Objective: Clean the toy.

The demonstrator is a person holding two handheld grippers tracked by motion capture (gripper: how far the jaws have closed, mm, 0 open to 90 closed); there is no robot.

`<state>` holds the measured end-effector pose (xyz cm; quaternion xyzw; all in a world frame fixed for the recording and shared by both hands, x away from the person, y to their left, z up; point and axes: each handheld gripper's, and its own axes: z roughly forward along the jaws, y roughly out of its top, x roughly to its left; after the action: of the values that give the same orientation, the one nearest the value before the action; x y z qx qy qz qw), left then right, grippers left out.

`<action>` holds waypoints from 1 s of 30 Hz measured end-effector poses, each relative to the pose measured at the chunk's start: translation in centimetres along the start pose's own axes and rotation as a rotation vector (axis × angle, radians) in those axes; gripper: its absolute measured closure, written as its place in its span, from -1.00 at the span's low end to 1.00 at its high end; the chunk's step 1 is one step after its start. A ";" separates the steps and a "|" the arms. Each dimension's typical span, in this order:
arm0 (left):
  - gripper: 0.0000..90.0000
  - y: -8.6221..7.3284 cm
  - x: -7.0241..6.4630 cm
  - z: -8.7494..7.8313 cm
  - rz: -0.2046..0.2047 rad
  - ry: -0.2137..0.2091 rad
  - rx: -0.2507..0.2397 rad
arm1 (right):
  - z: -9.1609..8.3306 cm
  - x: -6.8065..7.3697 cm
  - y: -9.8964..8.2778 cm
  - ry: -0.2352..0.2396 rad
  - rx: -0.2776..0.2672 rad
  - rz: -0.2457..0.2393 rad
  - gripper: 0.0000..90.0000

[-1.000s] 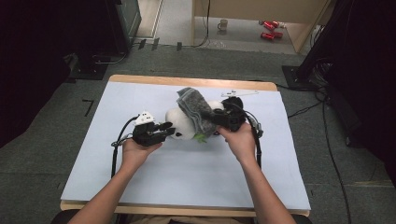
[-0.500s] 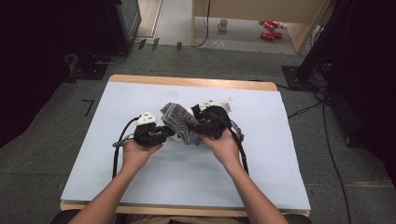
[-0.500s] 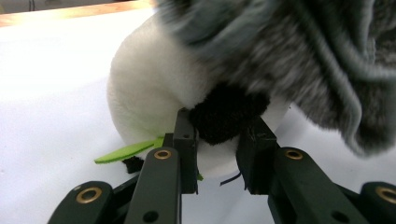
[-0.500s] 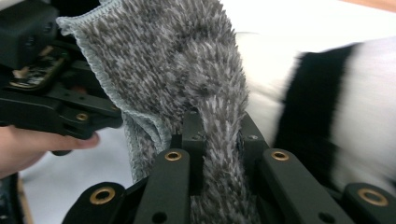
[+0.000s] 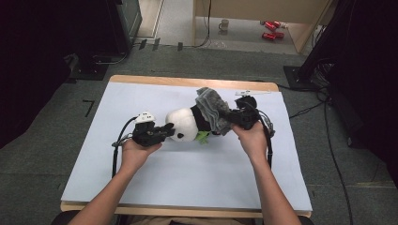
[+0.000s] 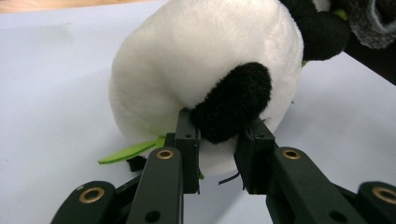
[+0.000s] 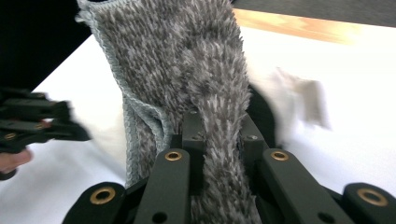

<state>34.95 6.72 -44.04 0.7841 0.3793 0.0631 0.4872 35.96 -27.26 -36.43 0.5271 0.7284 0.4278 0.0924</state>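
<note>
— Grey carpeted room, cables along the floor, a white-covered table [image 5: 141, 187] across the middle of the frame. On it?

— Plush panda [image 5: 184, 124] lying at the centre, head toward frame left, with a grey fuzzy cloth [image 5: 213, 108] draped over its dark body just to the right.

— Left gripper [image 5: 165, 130]?

— Left of centre, jaws just drawn in, now pinching the panda's black ear [image 6: 232, 101] in the left gripper view, white head bulging behind. Clamped on the toy, steadying it.

— Right gripper [image 7: 219, 135]?

— Clenched on a fold of the cloth, pile bunched between the jaws in the right gripper view; seen in the high view right of centre, at the cloth's edge.

— Step in hand?

— Probably wrapping or covering the toy: panda pinned, cloth being carried across it.

— Next?

— Likely a pull of the cloth leftward over the body while keeping the ear grip firm, so no sliding on the smooth sheet; then release once spread.
</note>
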 end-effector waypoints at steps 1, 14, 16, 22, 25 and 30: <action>0.63 0.0 0.0 0.0 0.000 -0.002 -0.001 | -0.1 -0.5 -0.1 0.003 -0.002 0.016 0.76; 0.65 0.0 0.2 0.0 -0.012 -0.012 0.000 | -0.6 -5.3 -1.1 -0.051 -0.004 0.131 0.77; 0.65 0.0 0.3 0.0 -0.019 -0.016 0.002 | -1.2 -5.6 -1.0 -0.053 -0.021 0.148 0.77; 0.65 -0.1 0.2 0.0 -0.017 -0.015 -0.004 | -3.6 -4.0 0.4 0.012 -0.108 0.126 0.77; 0.65 -0.1 0.1 0.0 -0.021 -0.012 -0.006 | -4.1 -1.8 1.2 0.066 -0.132 0.078 0.77; 0.65 0.0 -0.2 0.0 -0.020 -0.013 -0.005 | -2.3 2.0 1.5 0.154 -0.110 0.016 0.77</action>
<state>34.81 6.63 -43.99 0.7796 0.3837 0.0542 0.4920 34.76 -26.73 -33.32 0.4927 0.7046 0.5070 0.0614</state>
